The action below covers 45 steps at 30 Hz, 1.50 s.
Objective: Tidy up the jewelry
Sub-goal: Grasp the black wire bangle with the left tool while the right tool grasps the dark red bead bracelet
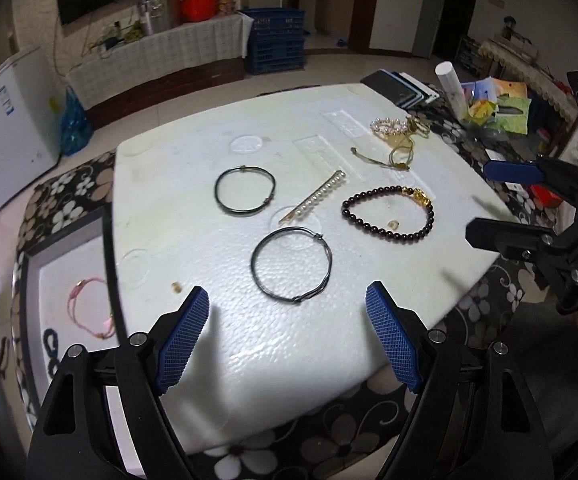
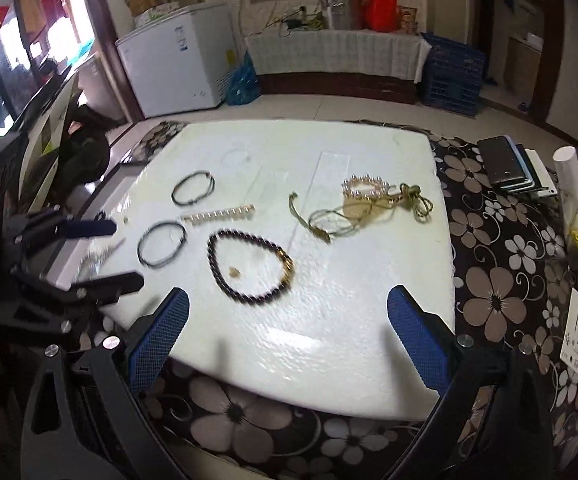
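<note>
- the left gripper is spread wide, holding nothing, above the near edge of a white foam board.
- the right gripper is also spread wide and holds nothing, above the near part of the same board.
- the board lies on a dark tablecloth printed with flowers.
- a black wire bangle lies on the board just ahead of the left gripper; a second black bangle lies farther back, apart from it.
- between the two bangles lies a pearl hair clip, set at a slant.
- a dark bead bracelet with a gold charm lies to the right of the clip; from the right wrist it is the piece nearest that gripper.
- at the far right of the board sit a pearl bracelet and an olive cord bracelet, close together.
- left of the board, a dark-rimmed tray holds a pink cord bracelet.
- a stack of phones lies on the cloth beyond the board.
</note>
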Available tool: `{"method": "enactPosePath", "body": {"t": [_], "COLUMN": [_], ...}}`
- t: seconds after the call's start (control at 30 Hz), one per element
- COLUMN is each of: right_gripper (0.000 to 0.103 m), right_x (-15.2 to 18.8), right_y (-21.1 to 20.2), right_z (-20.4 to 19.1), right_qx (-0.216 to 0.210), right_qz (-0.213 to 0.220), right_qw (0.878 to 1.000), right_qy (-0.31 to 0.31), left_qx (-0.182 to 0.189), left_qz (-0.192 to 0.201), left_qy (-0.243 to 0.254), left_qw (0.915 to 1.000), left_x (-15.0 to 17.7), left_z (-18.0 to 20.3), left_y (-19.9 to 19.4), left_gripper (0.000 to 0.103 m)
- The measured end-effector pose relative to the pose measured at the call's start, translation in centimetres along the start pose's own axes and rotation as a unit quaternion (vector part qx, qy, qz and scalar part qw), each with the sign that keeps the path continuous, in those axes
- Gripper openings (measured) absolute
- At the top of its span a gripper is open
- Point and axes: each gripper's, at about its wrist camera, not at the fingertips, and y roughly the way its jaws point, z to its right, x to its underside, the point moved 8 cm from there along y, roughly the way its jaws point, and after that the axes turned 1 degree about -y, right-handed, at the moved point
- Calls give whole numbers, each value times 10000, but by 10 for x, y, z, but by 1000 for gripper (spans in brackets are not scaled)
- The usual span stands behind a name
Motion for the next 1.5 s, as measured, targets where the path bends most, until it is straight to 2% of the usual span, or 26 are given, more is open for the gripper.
{"method": "enactPosePath", "body": {"t": [0.17,0.43,0.53,0.6,0.8,1.03,1.2,1.4,1.43,1.5], "right_gripper": [98,76,71,66,66,63,54,33,25,19], "right_x": [10,4,1,-1,-3,-7,-10,-11,-10,-9], "right_y": [9,18,20,20,22,25,27,29,30,30], "right_z": [3,5,5,3,-6,-6,-5,-9,-12,-18], "right_qx": [-139,-190,-210,-234,-196,-124,3,237,219,315], "right_qz": [-229,-264,-246,-237,-234,-202,-177,-180,-185,-178], "right_qw": [9996,9995,9995,9994,9995,9997,9998,9994,9992,9984], "right_qy": [16,34,45,25,-77,-7,-14,-188,-263,-439], "left_qx": [-3,-52,-125,-183,-234,-240,-244,-256,-253,-248], "left_qz": [-75,31,86,113,179,208,202,202,199,201], "left_qy": [31,110,177,212,139,205,205,222,216,213], "left_qw": [10000,9999,9997,9995,9995,9993,9993,9992,9992,9993], "left_x": [-3,-7,-7,-8,-10,-10,-10,-10,-10,-10], "left_z": [4,8,7,6,-2,-1,-1,0,-1,-1], "left_y": [12,17,17,17,14,14,14,13,14,13], "left_gripper": [83,82,77,69,54,49,49,49,49,49]}}
